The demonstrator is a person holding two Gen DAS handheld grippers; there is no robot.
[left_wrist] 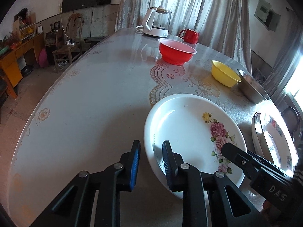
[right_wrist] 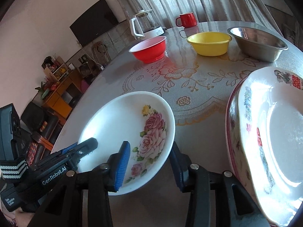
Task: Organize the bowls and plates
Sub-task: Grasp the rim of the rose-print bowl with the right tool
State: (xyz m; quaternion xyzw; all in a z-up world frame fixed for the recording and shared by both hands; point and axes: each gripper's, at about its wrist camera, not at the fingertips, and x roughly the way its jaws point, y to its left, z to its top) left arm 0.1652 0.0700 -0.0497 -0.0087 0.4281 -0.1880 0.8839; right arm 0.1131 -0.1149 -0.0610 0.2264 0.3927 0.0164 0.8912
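A white plate with pink roses (left_wrist: pixel 185 124) (right_wrist: pixel 113 117) lies near the front of the table (left_wrist: pixel 85 104). My left gripper (left_wrist: pixel 151 143) straddles its left rim, one finger outside and one inside; a sliver of table shows between the outer pad and the rim, so it is open. My right gripper (right_wrist: pixel 150 145) straddles the plate's near right rim, with the blue pad (right_wrist: pixel 123 160) over the inside and the other finger partly under the edge, open. To the right lies a stack of patterned plates (right_wrist: pixel 274 132) (left_wrist: pixel 272 138).
Farther back stand a red bowl (left_wrist: pixel 176 54) (right_wrist: pixel 149 51), a yellow bowl (left_wrist: pixel 225 75) (right_wrist: pixel 210 43) and a steel bowl (left_wrist: pixel 251 89) (right_wrist: pixel 259 43). A white kettle (left_wrist: pixel 157 22) and a red mug (left_wrist: pixel 190 36) sit at the far edge by the curtain.
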